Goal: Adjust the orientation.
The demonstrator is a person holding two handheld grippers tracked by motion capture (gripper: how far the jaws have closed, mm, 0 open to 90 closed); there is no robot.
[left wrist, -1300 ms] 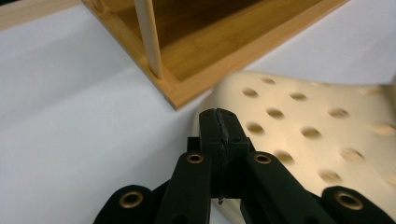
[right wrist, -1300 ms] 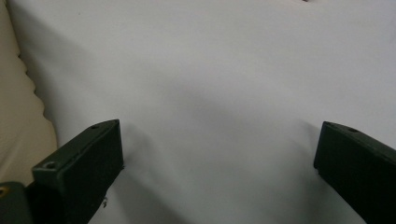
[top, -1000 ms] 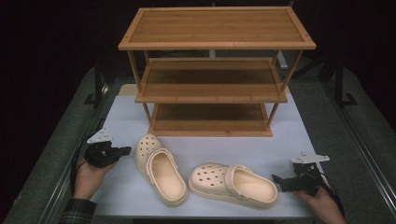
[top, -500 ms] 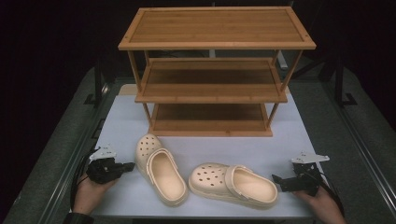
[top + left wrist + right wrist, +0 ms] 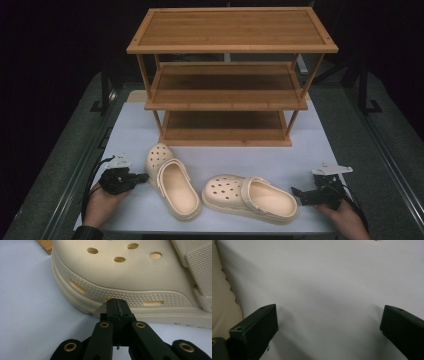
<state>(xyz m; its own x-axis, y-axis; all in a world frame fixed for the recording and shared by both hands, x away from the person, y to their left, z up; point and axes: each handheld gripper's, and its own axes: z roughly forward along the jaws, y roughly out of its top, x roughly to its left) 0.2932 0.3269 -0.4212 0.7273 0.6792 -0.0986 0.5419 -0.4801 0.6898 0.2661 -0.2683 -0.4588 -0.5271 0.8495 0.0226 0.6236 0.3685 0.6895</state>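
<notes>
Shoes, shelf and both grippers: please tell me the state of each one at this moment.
Left shoe: upright on its sole, empty, toe toward the shelf.
Right shoe: upright on its sole, empty, toe toward the left shoe.
Shelf: standing, all three levels bare.
Left gripper: shut, holding nothing, tips at the left shoe's side.
Right gripper: open, nothing between the jaws, near the right shoe's heel.

Each claw is black. The left claw (image 5: 117, 308) has two flat black arms with round brass rings set in them. The right claw (image 5: 300, 192) has a grey pointed plate on top. Thin black cables trail back from both. A dark cuff (image 5: 86, 233) covers the left wrist.
</notes>
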